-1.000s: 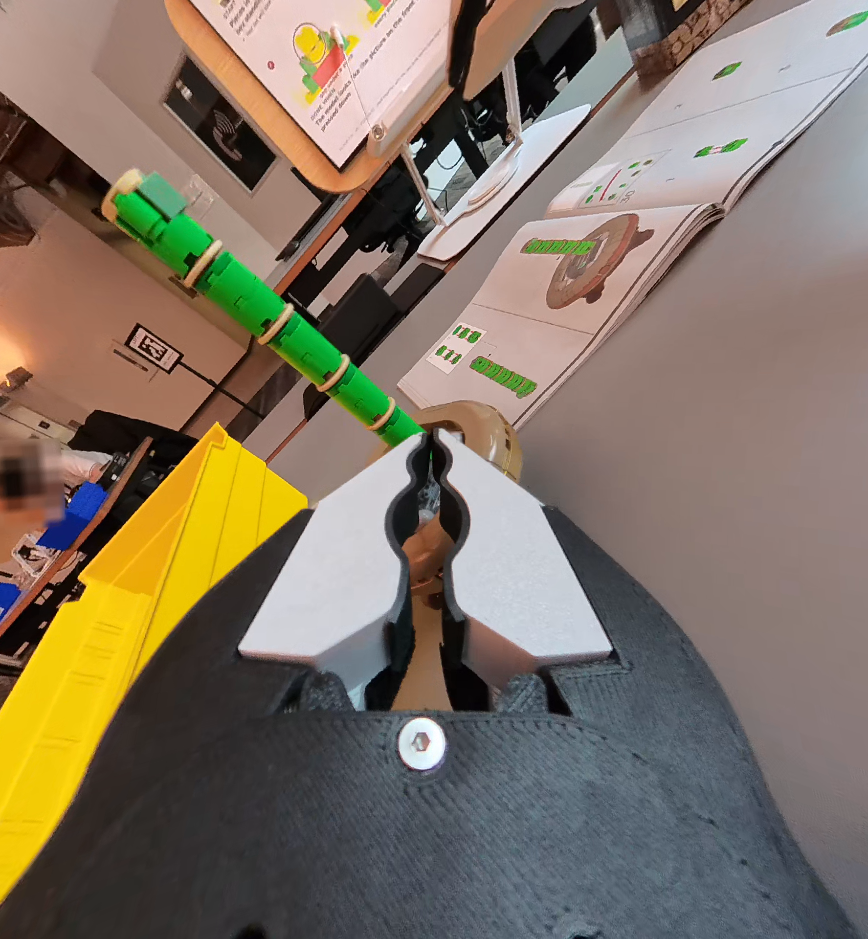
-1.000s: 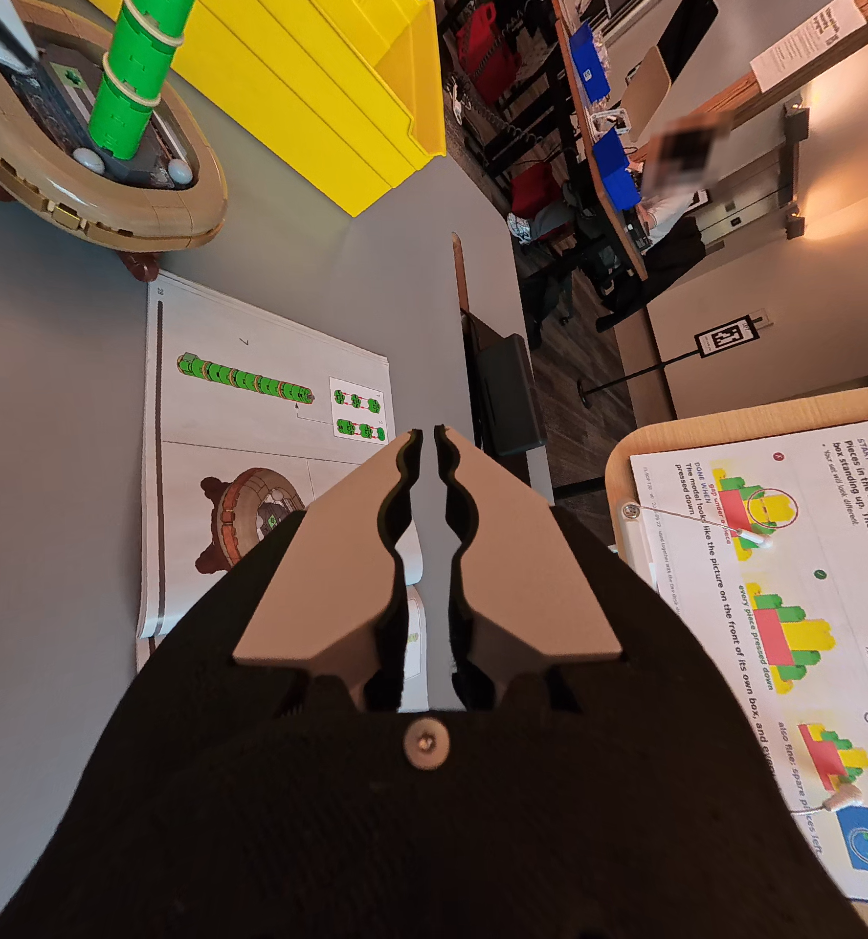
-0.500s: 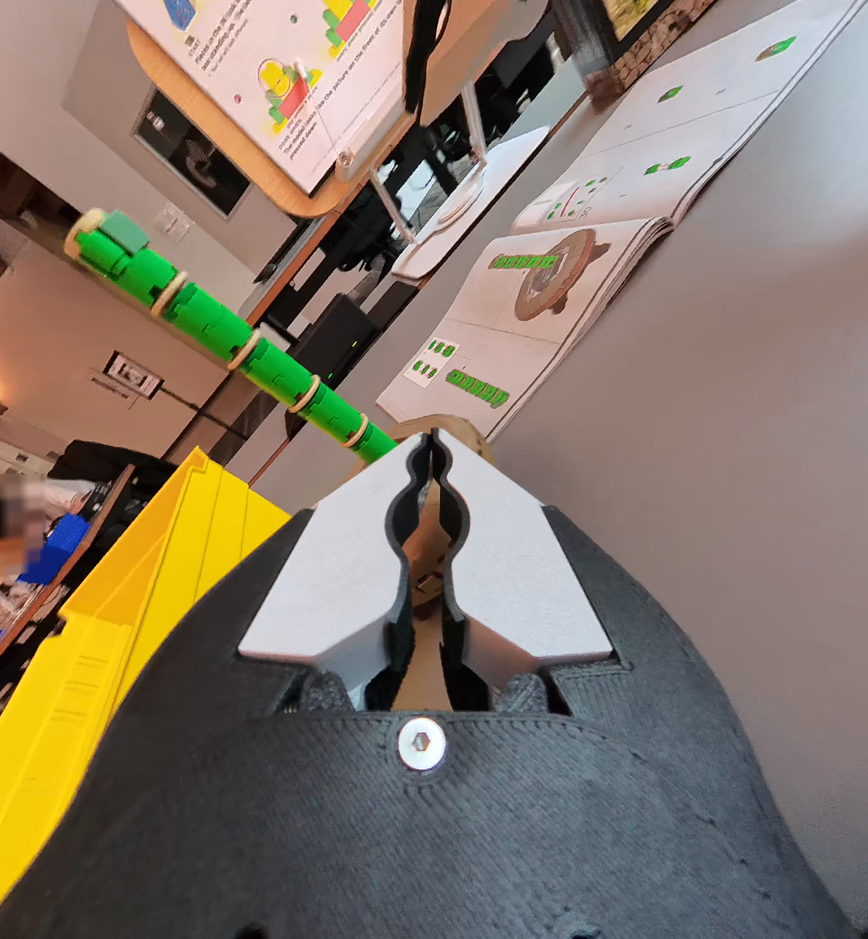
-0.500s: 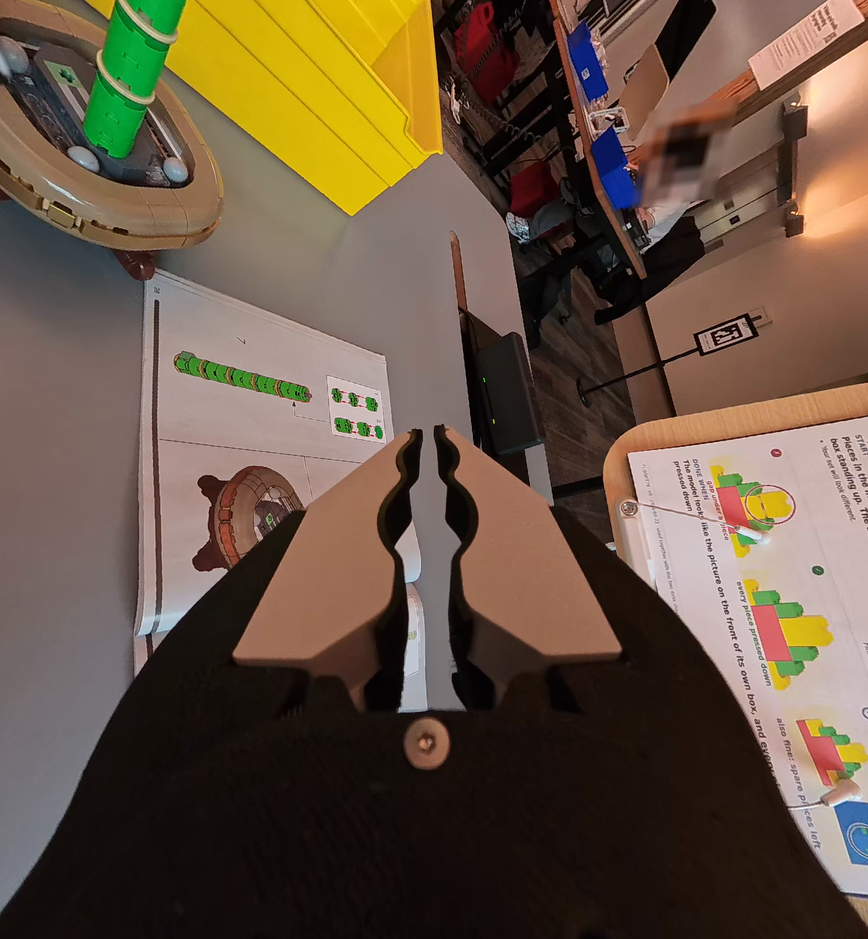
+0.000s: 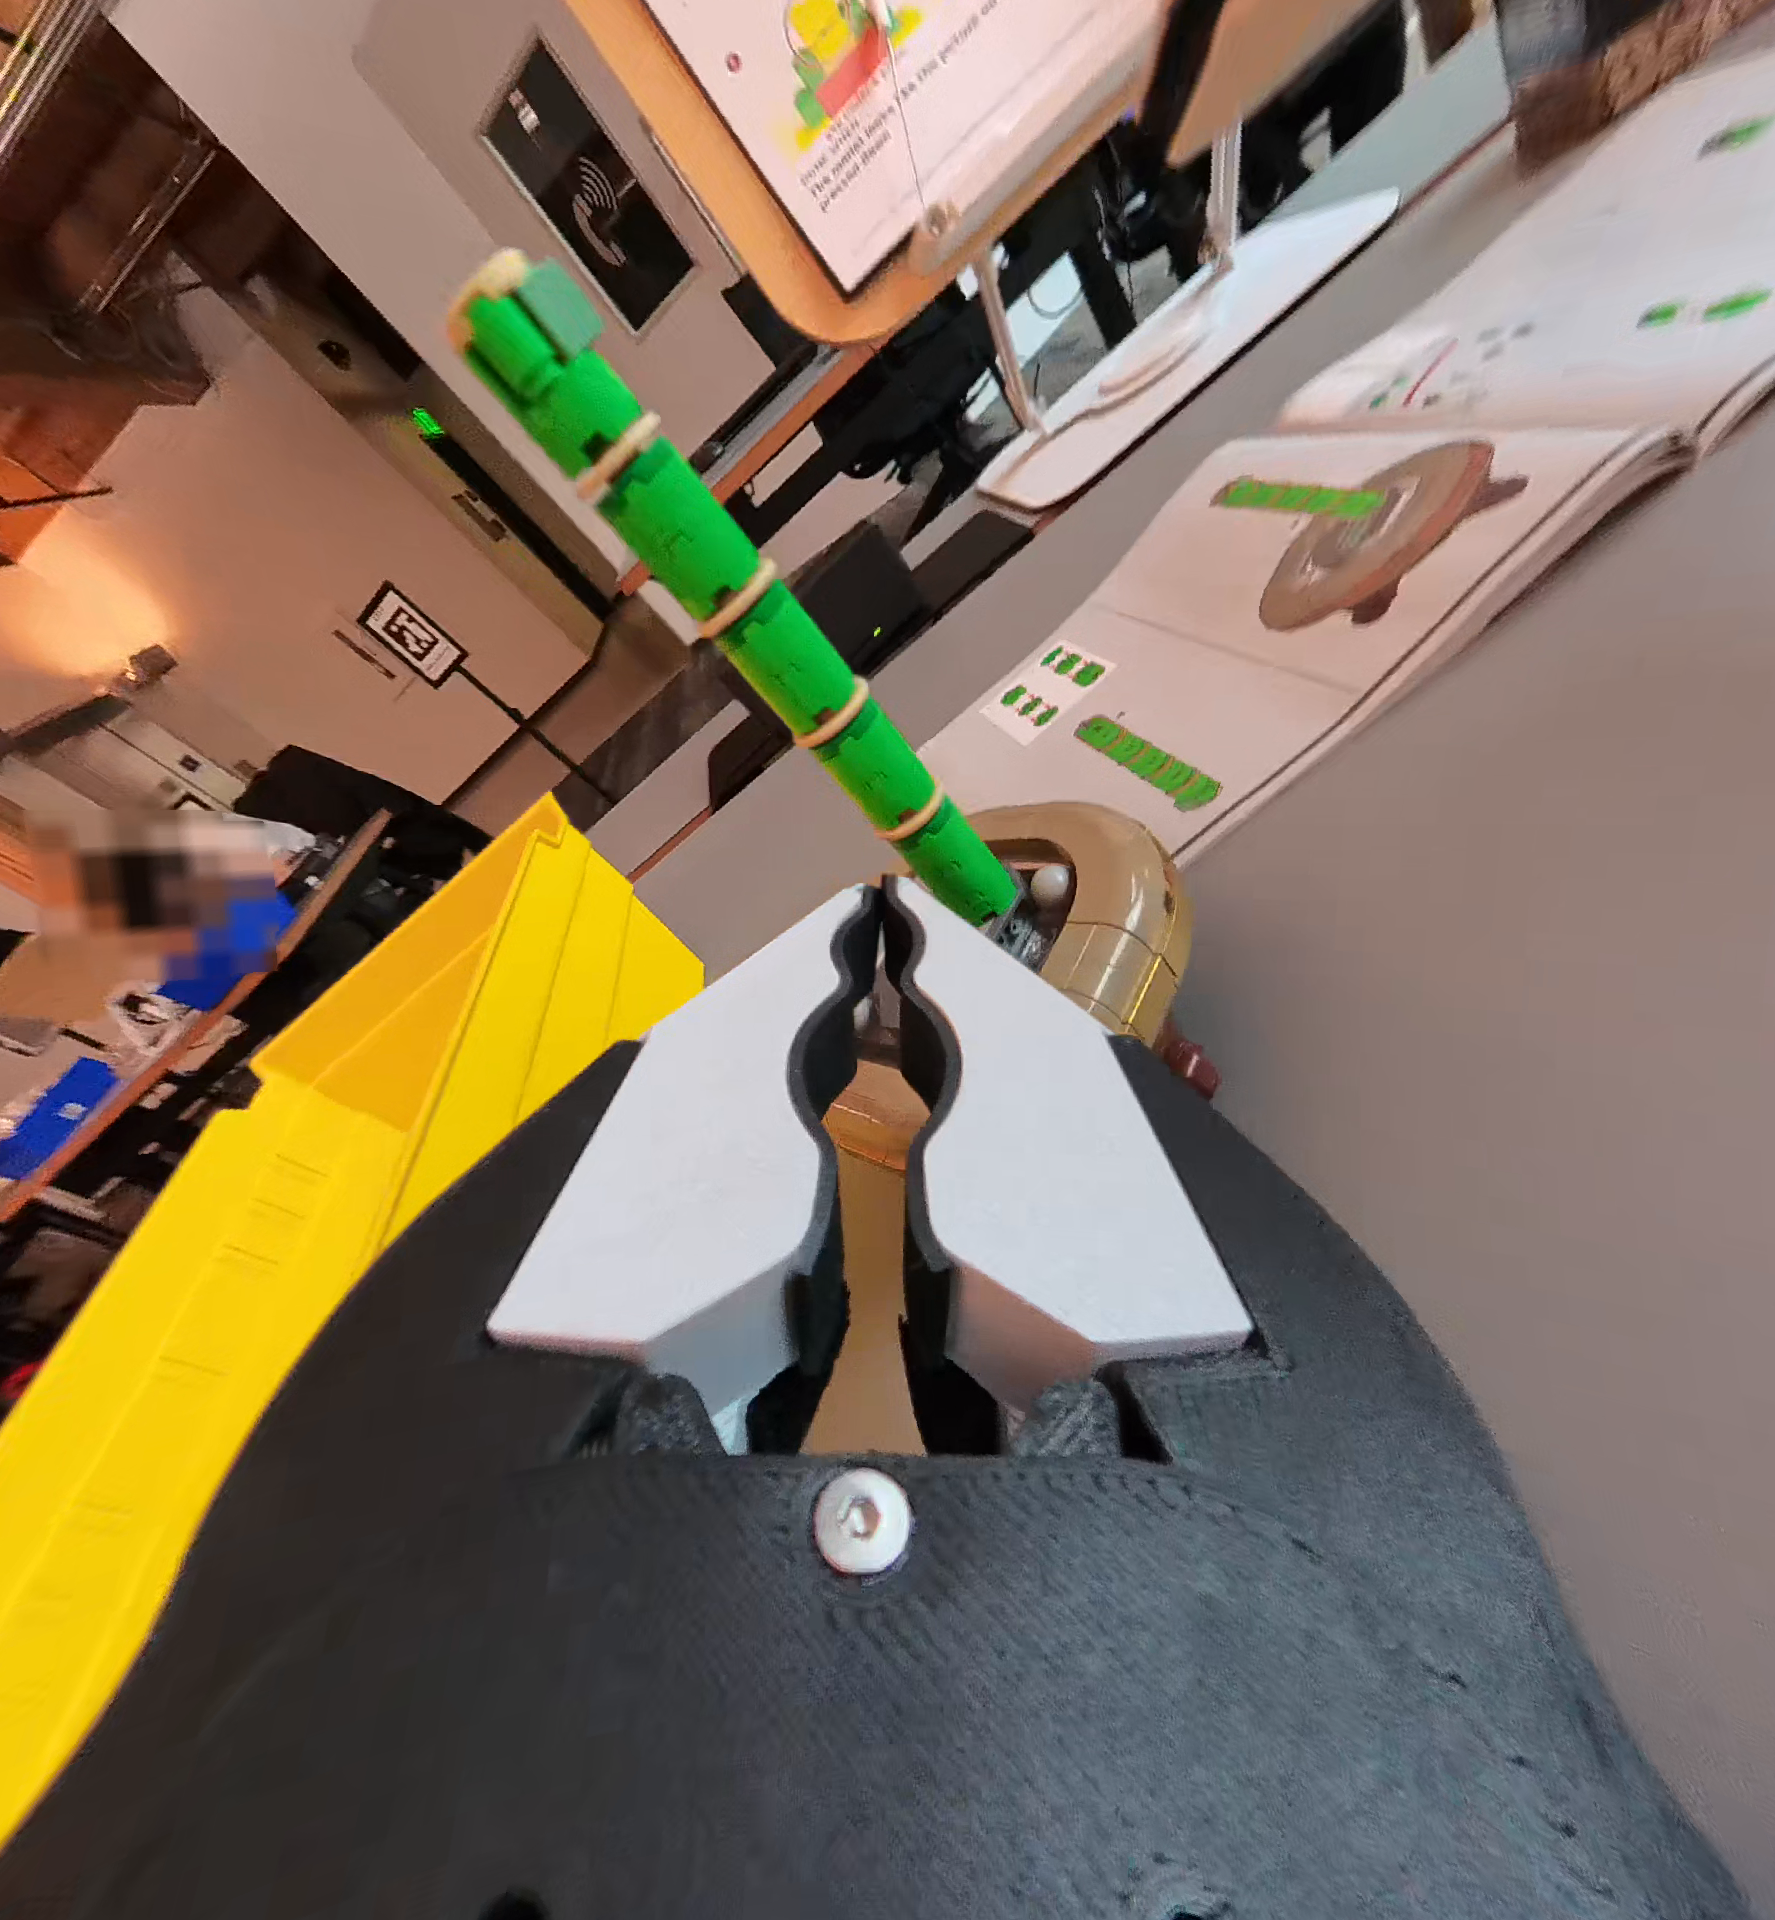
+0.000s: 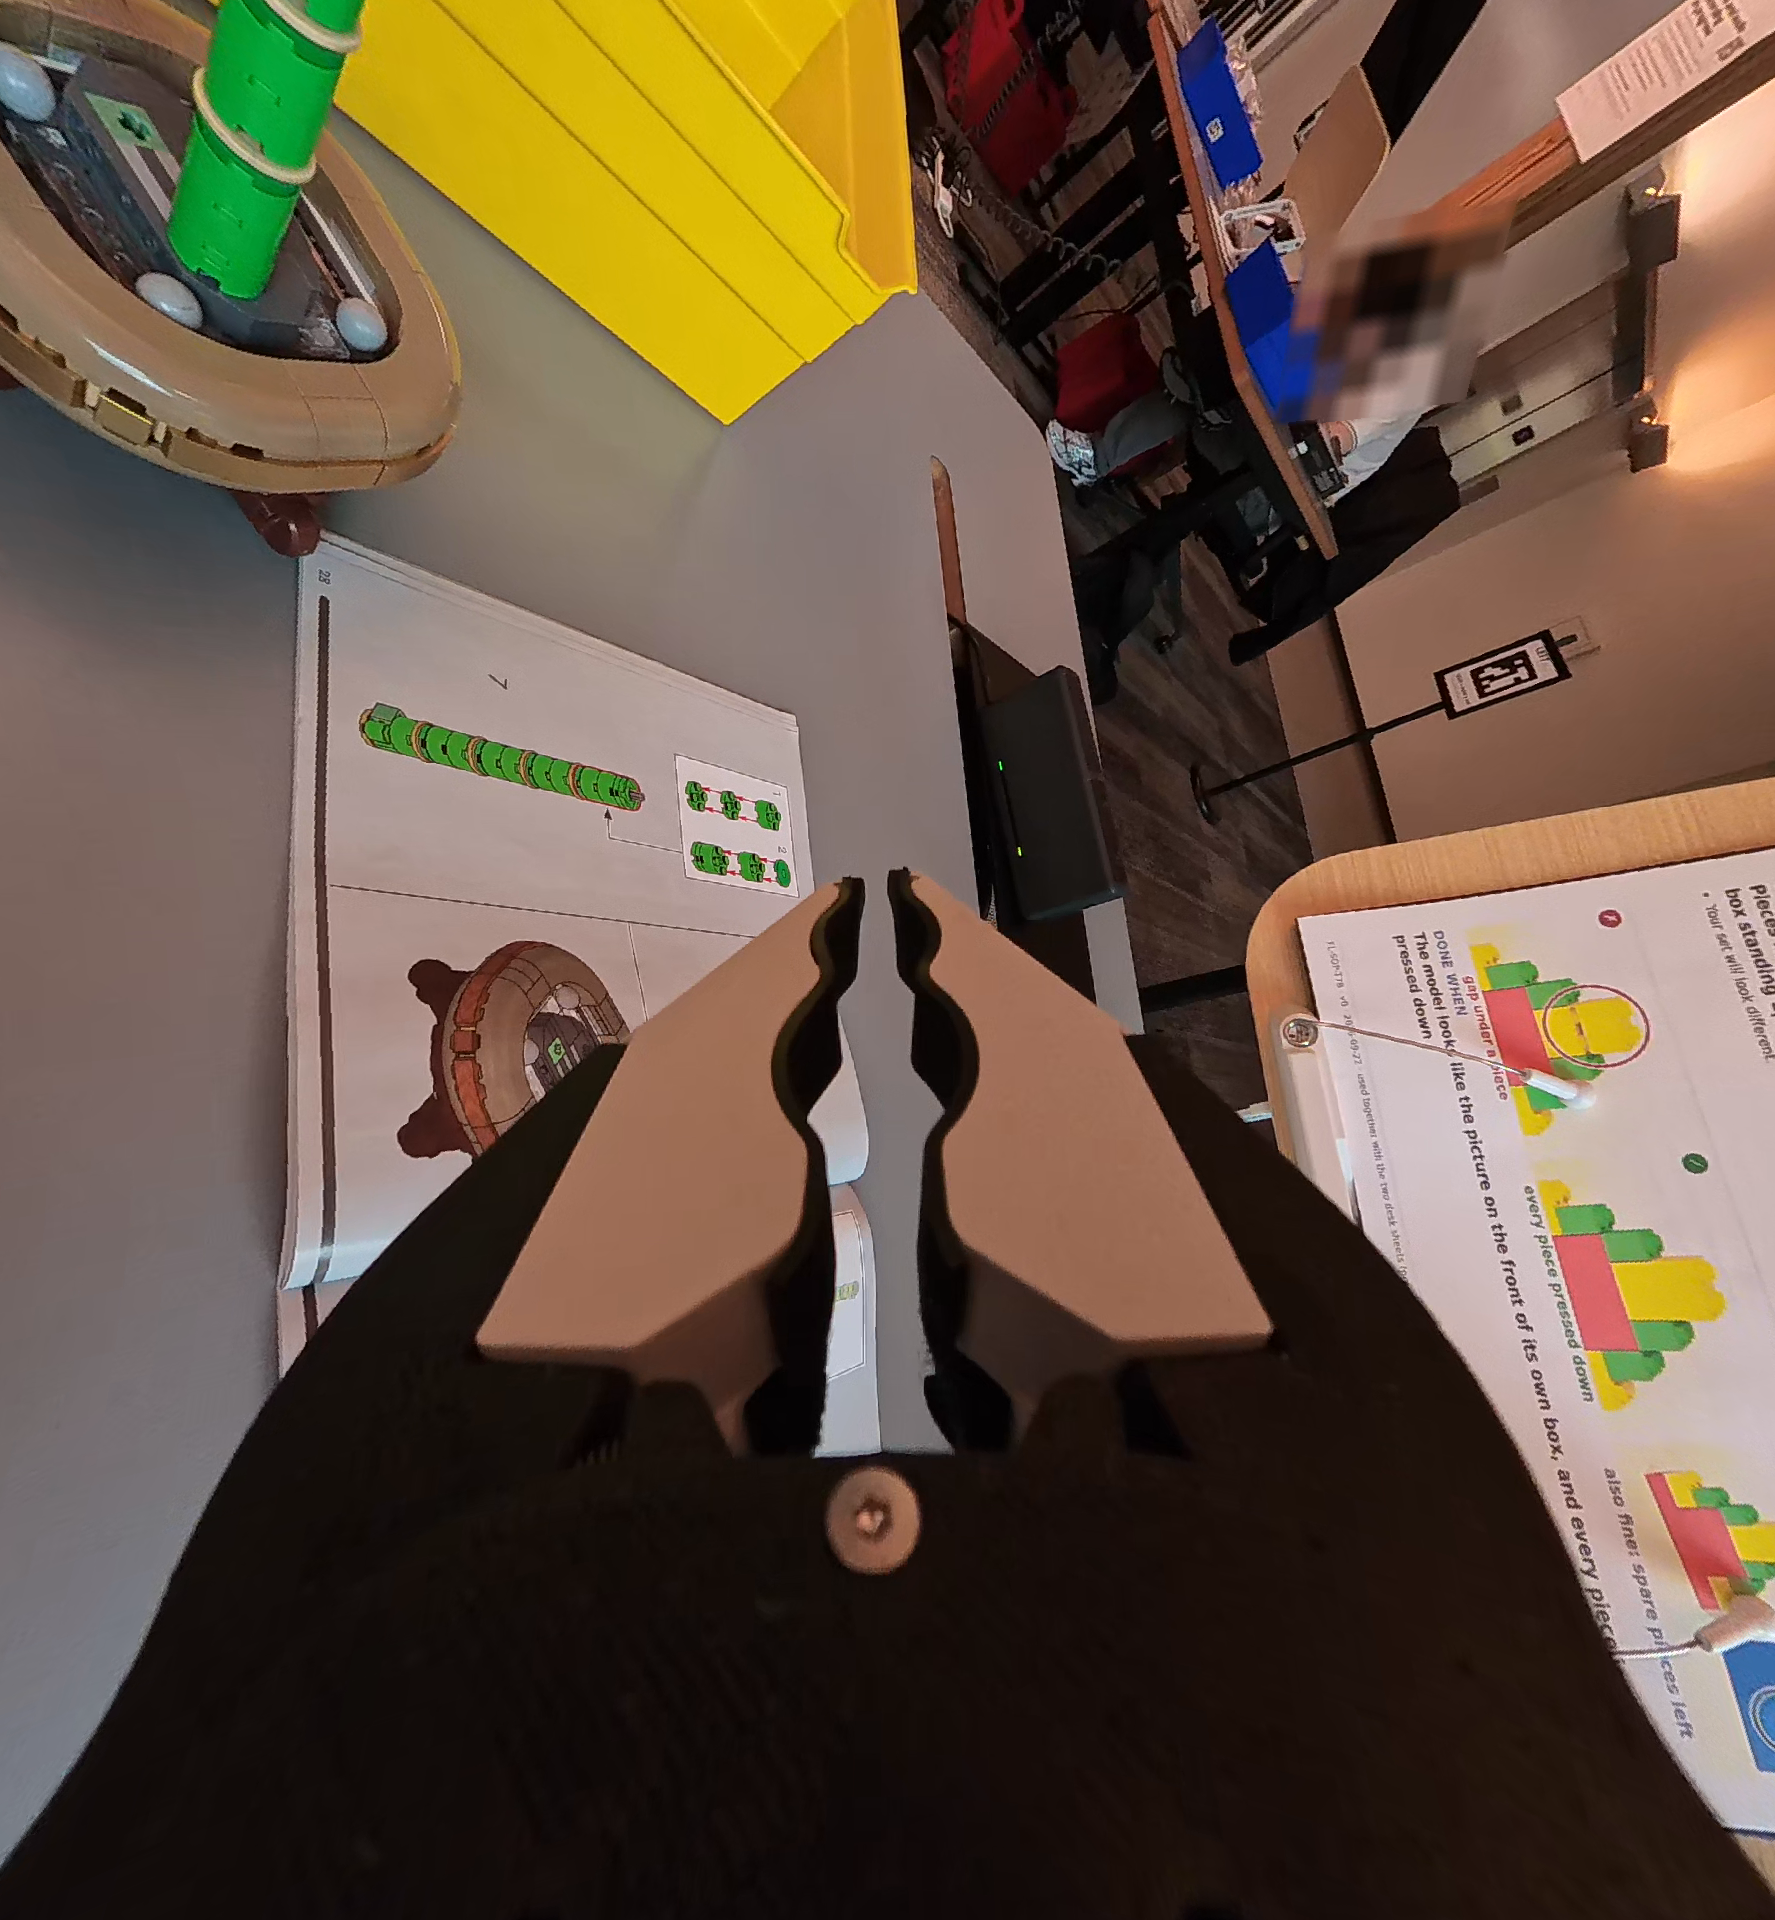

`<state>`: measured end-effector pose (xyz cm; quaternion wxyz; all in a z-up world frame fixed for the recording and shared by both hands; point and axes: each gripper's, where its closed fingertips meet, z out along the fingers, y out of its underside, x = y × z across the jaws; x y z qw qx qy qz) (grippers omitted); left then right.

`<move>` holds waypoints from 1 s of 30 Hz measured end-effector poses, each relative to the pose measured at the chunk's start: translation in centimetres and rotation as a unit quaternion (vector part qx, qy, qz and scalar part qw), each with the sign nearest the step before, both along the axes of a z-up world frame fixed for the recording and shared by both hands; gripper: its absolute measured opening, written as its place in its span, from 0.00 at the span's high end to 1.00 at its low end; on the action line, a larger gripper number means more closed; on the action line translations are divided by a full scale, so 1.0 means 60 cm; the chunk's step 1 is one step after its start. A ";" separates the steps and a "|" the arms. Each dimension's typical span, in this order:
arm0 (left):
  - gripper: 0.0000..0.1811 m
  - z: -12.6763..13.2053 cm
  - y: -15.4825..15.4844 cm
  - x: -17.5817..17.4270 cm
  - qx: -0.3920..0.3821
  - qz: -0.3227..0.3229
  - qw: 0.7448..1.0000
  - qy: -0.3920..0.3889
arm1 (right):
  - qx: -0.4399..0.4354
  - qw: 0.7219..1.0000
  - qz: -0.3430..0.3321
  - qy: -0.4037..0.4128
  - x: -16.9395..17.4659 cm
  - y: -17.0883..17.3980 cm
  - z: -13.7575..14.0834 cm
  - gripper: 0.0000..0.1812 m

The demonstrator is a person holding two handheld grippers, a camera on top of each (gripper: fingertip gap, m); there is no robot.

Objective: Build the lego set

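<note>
Left wrist view. Left gripper low over the grey table, jaws together at the tips; tan shows through the gap behind them, but whether they pinch the model's rim I cannot tell. Just beyond the tips sits the round tan lego base with dark brown feet. A tall green stalk of stacked round bricks with thin cream rings rises from its middle. Stacked yellow plastic bins stand close on one side. The open instruction booklet lies flat past the base.

Right wrist view. Right gripper held above the booklet, jaws a narrow slit apart with nothing between them. The base stands well apart from it, stalk plugged into a dark grey centre plate — a foot of the base just beside the booklet's corner. The bins are beyond. A printed guide sheet on a wooden board stands off to one side.

Handling, as judgement. Light, hard, smooth plastic. The stalk is a long lever — likely to snap apart at a ring joint if pushed sideways. Better to hold the tan rim, where the model is widest and stiffest, and press new pieces straight down the stalk's axis.
</note>
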<state>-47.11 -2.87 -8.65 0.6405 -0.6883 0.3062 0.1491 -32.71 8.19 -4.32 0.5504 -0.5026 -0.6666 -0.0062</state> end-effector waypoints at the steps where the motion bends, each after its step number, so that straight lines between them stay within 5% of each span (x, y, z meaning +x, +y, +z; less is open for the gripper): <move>1: 1.00 0.004 -0.001 0.000 0.002 -0.003 1.000 -0.010 | 0.000 1.000 0.000 0.000 0.000 0.000 0.000 0.97; 10: 1.00 0.000 -0.007 0.022 0.022 -0.017 0.998 0.061 | -0.002 1.000 -0.001 -0.019 -0.001 -0.004 -0.016 0.97; 19: 1.00 0.059 -0.028 0.010 0.107 -0.005 0.994 0.021 | -0.003 0.998 0.007 -0.062 -0.017 -0.030 -0.055 0.96; 24: 1.00 0.073 -0.037 0.003 0.124 -0.011 0.992 -0.013 | -0.117 0.988 0.090 0.052 -0.075 -0.099 -0.023 0.94; 30: 1.00 0.074 -0.040 0.008 0.130 -0.015 0.991 0.001 | -0.188 0.972 0.060 0.128 -0.087 -0.107 -0.007 0.94</move>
